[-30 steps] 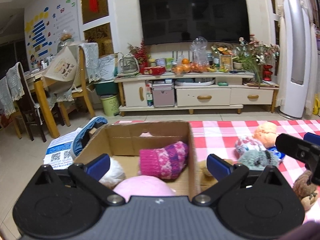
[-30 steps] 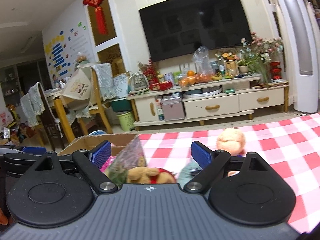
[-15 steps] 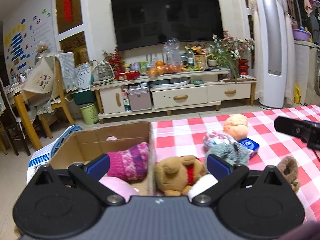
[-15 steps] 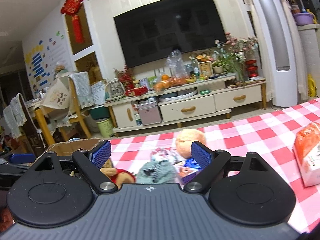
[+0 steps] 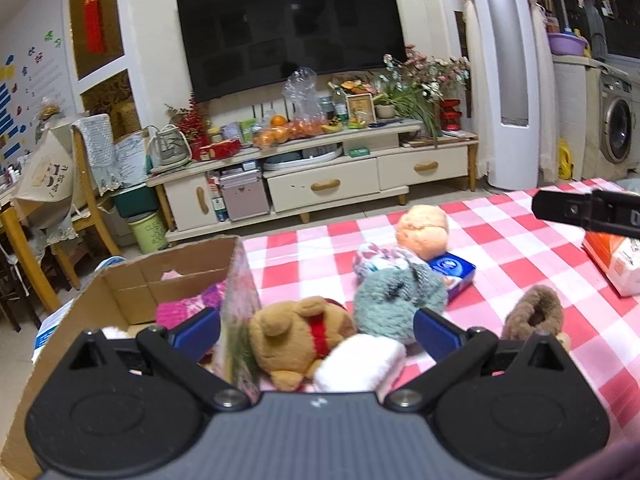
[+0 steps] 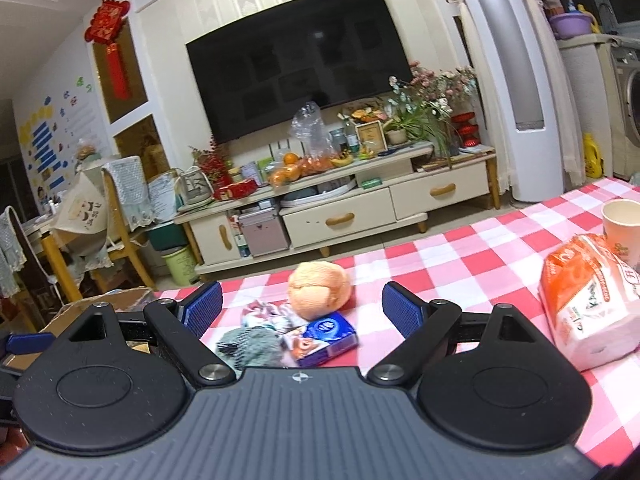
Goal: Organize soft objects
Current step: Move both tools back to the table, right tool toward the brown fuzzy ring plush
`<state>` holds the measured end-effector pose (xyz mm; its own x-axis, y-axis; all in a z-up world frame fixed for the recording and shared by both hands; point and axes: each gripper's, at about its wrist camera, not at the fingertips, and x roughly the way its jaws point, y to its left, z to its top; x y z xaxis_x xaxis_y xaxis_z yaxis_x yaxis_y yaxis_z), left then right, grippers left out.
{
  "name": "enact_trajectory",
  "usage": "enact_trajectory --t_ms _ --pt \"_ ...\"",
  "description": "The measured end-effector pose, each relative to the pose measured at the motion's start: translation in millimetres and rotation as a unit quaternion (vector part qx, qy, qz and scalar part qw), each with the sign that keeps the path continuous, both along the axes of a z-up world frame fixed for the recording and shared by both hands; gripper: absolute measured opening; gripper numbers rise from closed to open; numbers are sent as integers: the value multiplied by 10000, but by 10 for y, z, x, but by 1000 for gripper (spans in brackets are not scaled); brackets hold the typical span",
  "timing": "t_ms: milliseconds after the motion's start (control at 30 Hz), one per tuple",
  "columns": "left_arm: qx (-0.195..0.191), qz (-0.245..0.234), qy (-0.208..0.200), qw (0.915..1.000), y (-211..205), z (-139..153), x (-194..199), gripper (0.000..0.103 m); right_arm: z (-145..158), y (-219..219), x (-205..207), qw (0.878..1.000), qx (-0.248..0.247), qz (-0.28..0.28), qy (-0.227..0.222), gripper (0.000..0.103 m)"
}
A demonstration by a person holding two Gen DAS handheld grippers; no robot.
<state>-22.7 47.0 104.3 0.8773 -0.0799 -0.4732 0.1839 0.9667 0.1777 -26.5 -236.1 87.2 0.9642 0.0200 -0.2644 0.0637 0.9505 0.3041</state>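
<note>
The left gripper point(image 5: 316, 328) has swung away from the box point(image 5: 120, 296) and now looks at the toys on the table point(image 5: 500, 248). A second ago it pointed right into the box, where the pink sock point(image 5: 188, 306) lies. Now its jaws are wide apart with nothing in them, and the bear point(image 5: 300, 332) sits right between them, just beside the box wall. A white soft thing point(image 5: 360, 364) lies in front of the bear, very close to the camera.

The right gripper point(image 6: 302, 306) has moved to the right too. It is spread wide and holds nothing. The box is now only a corner at the left of its view, and the orange pack point(image 6: 588, 308) and a cup point(image 6: 622, 220) have come into sight. The orange ball point(image 6: 320, 294), the gray toy point(image 6: 250, 346) and the blue pack point(image 6: 326, 338) lie between its fingers, farther off on the cloth.

So the box already has some soft things in it, and many are still out on the table. I think the bear is next, since the left gripper is lined up on it. It must come closer, squeeze the bear, and lift it over the box wall.
</note>
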Motion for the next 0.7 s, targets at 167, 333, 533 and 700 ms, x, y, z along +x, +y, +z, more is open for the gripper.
enact_trajectory --t_ms 167,333,533,700 --pt "57 -156 106 9998 -86 -74 -59 102 -115 9 25 9996 -72 -98 272 103" --pt "81 -379 304 9988 -150 -182 -216 102 -264 90 87 9969 -275 80 731 103" --pt "8 -247 510 9984 -155 -318 -424 102 -416 247 175 9889 -811 409 1174 103" --pt "-254 65 591 9979 -99 -399 -505 102 -566 246 230 9823 -1020 606 1450 103"
